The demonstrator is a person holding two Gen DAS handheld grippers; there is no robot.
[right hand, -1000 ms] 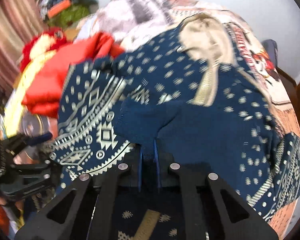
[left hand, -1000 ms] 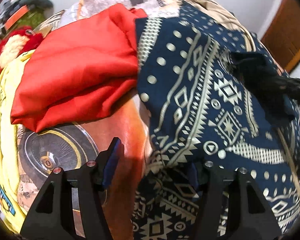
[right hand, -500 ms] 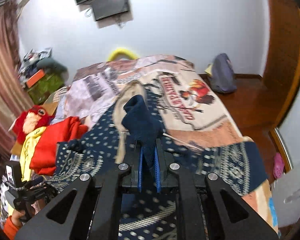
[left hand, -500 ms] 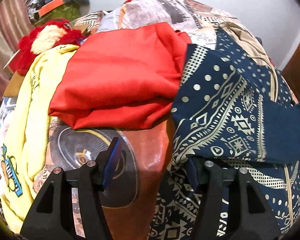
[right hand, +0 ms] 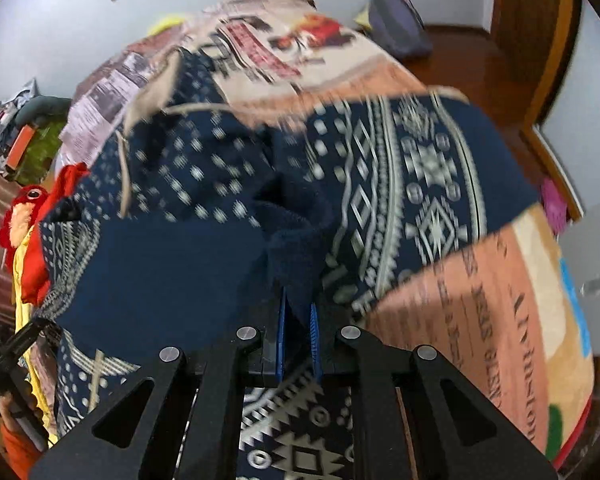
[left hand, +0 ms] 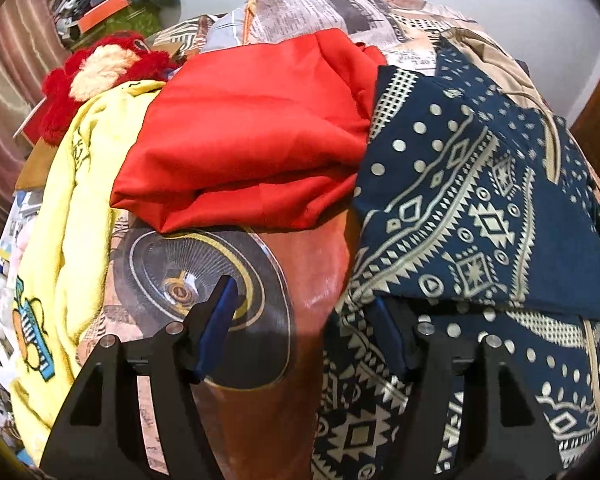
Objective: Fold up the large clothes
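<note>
Right claw pinches the fuzzy, patterned navy garment.

Even, soft indoor light is filling both views; fisheye edges are bending and darkening; right wrist view is smearing with motion blur.

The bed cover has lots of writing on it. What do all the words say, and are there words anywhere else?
Bed cover, big orange-panel letters: blurred, not readable.
Bed cover newspaper print: too small to read.
Yellow shirt, black marks and cartoon: no words I can read.
Blue patterned garment, red cloth: no words.
</note>
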